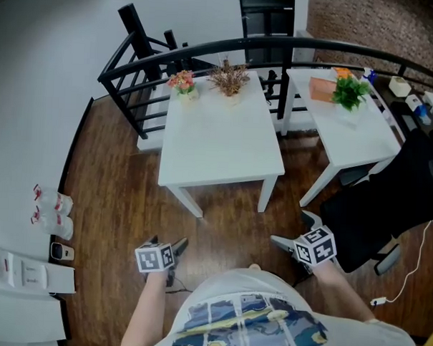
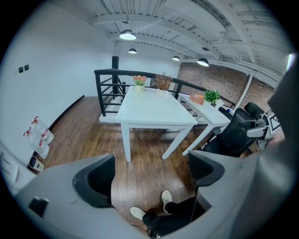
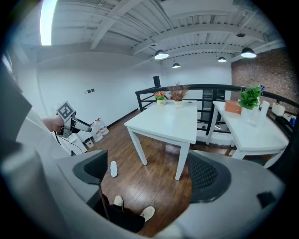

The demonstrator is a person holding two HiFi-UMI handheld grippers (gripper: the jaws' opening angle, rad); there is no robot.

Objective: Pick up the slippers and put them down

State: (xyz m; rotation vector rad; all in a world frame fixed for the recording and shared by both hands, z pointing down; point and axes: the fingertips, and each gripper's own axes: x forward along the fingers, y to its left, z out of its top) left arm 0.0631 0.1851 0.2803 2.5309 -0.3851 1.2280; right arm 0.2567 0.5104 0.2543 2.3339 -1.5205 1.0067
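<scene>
Brown wooden floorboards (image 3: 154, 186) held the one flat white slipper (image 3: 113, 169) that showed. It lay alone near the person's light-coloured shoes (image 3: 147, 213) and well apart from both tools; no view showed a second slipper. The left gripper (image 2: 152, 175) stood with its dark padded jaws partly apart and only floor between them. The right gripper (image 3: 149, 175) likewise had its jaws spread and empty, aimed down past the white square table (image 3: 170, 122). By that reading the task had not really started: no slipper was gripped or lifted. Left to do, I judged, were the reach down to the slipper, the close on it, the lift and the setting down.
</scene>
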